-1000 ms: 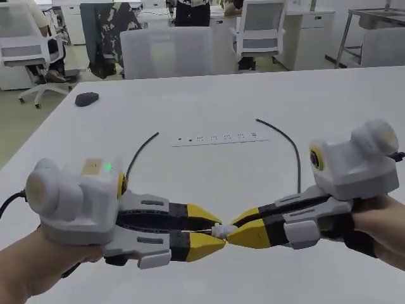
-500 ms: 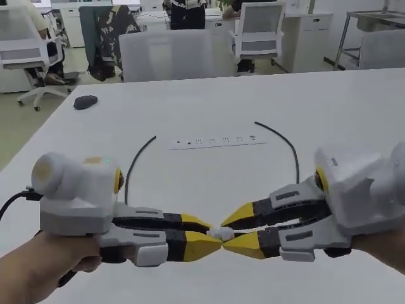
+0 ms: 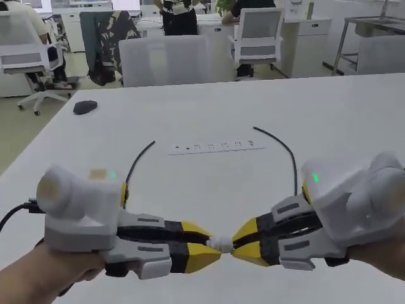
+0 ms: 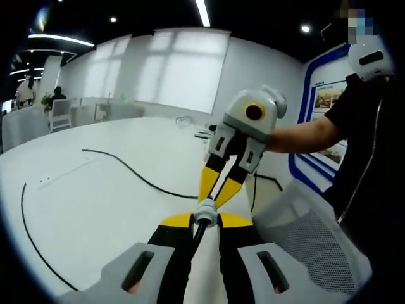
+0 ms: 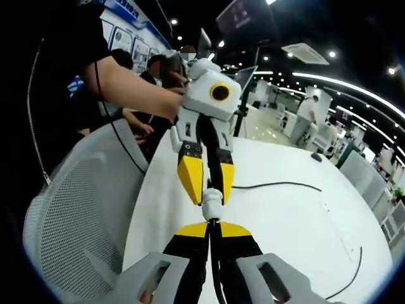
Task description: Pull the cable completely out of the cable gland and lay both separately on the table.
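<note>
A small white cable gland [image 3: 221,242] hangs just above the white table [image 3: 329,114], between two gripper tips that point at each other. My left gripper [image 3: 211,247] comes in from the lower left, shut with its yellow tips on the gland [image 4: 205,212]. My right gripper [image 3: 236,244] comes in from the lower right, shut on the thin black cable [image 5: 216,253] that runs back between its jaws from the gland [image 5: 212,202]. Loose black cable [image 3: 288,158] curves over the table behind the right gripper. Another stretch of cable [image 3: 136,161] lies behind the left one.
A flat white power strip [image 3: 214,147] lies mid-table beyond the grippers. A dark mouse [image 3: 85,107] sits at the far left edge. Office chairs [image 3: 163,60] stand along the far side. A mesh chair back [image 5: 69,209] is close beside the near table edge.
The two gripper tips stand slightly farther apart, and more of the white gland shows between them. The right gripper has rolled a little. Both have stayed shut.
</note>
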Motion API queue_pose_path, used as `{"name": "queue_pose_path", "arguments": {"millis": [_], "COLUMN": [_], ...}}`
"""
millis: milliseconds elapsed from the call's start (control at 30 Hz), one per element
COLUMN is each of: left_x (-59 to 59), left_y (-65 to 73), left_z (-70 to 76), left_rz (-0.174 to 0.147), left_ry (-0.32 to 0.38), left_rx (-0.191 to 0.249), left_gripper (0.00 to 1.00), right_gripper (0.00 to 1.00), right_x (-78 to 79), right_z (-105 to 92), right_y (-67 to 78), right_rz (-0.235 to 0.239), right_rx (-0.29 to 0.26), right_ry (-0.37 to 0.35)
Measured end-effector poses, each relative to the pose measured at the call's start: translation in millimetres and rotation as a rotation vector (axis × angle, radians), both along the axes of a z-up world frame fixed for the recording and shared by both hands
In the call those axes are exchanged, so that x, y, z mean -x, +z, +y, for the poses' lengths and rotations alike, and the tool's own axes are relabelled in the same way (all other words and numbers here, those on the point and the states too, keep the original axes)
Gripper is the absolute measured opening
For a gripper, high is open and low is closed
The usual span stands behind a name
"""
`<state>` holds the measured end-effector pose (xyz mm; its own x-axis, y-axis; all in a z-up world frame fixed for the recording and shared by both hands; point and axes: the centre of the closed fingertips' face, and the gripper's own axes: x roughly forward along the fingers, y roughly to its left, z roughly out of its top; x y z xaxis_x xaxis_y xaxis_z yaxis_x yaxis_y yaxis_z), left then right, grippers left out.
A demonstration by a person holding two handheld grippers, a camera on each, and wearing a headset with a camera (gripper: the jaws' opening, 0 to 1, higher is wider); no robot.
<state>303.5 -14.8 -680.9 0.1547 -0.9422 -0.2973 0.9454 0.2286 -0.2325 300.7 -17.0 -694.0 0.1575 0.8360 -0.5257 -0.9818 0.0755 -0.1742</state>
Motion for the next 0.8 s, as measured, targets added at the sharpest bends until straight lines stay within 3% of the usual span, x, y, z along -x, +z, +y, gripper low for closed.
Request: {"name": "queue_pose_path", "arguments": {"millis": [100, 267, 433, 600, 667, 700, 733, 800], "left_x": [-0.6, 0.5, -3.5, -7.8, -8.6, -8.2, -8.3, -10.6], "left_y": [-2.2, -5.6, -12.4, -20.7, -23.1, -23.5, -23.9, -25.6], "left_z": [0.8, 9.2, 24.6, 40.1, 46.5, 48.6, 49.8, 52.7], "left_rz": [-0.012, -0.036, -0.045, -0.050, -0.041, -0.038, -0.047, -0.048], "left_ry": [0.012, 0.024, 0.050, 0.078, 0.085, 0.085, 0.086, 0.097], "left_rx": [-0.008, -0.011, -0.031, -0.062, -0.068, -0.067, -0.068, -0.080], "left_gripper": [0.14, 0.14, 0.14, 0.14, 0.14, 0.14, 0.14, 0.14], "right_gripper": [0.00, 0.00, 0.00, 0.00, 0.00, 0.00, 0.00, 0.00], "right_x": [-0.6, -2.9, -11.8, -13.2, -14.9, -12.3, -14.9, -13.3], "right_z": [-5.4, -32.6, -85.7, -132.1, -149.8, -162.4, -170.4, -183.7], "right_y": [-2.9, -9.8, -27.5, -49.4, -56.8, -66.0, -70.0, -80.6], "right_rz": [-0.033, -0.003, -0.018, 0.050, 0.051, 0.088, 0.065, 0.096], "right_rx": [0.004, 0.003, 0.094, 0.169, 0.199, 0.238, 0.265, 0.295], "right_ry": [-0.017, -0.087, -0.212, -0.309, -0.332, -0.354, -0.362, -0.401]}}
